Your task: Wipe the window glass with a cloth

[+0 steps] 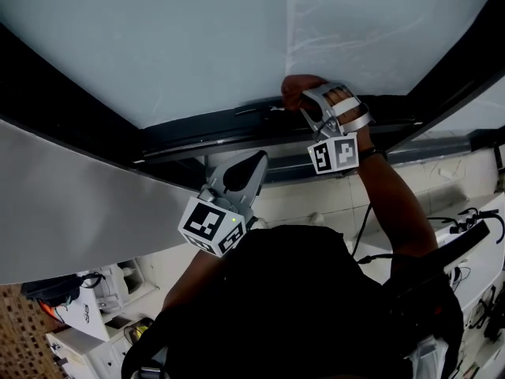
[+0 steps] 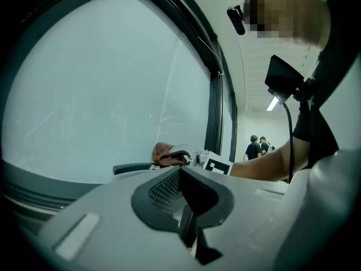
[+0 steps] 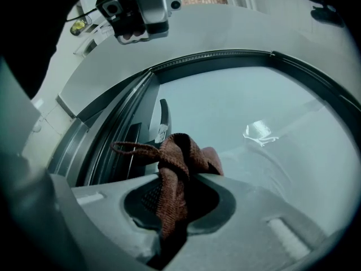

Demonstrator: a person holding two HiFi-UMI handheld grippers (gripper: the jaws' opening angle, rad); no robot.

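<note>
Fingers of left gripper (image 1: 257, 159): closed on nothing, held low by the body, well apart from the window glass (image 1: 181, 38). It looks idle, so it could not catch anything that drops.
Fingers of right gripper (image 1: 319, 106): clamped on the cloth (image 3: 174, 161), raised to the lower edge of the pane.
Cloth: brown and bunched. Only one fold sits between the fingers, and the rest stands out in front as a wad with a loose loop to one side. Whether it touches the pane I cannot tell.
Risk, grip: the pinch is thin, so drag across the glass could pull the fold out and the cloth would fall away below.
Risk, loop: the loop hangs near the dark handle (image 3: 163, 115) and could snag on it in a sideways pass.
Window frame (image 1: 205, 137): dark, just below the cloth. Starting this low, the hard fingers may knock the frame or the handle.
Window glass: pale and wide, almost all of it beyond the cloth. Wiping looks barely begun.
Risk, contact: if the wad folds back, bare finger tips rather than fabric could scrape the pane.
Whitish mark (image 3: 259, 132): farther up the pane. A bunched cloth with small contact may smear or miss it.
</note>
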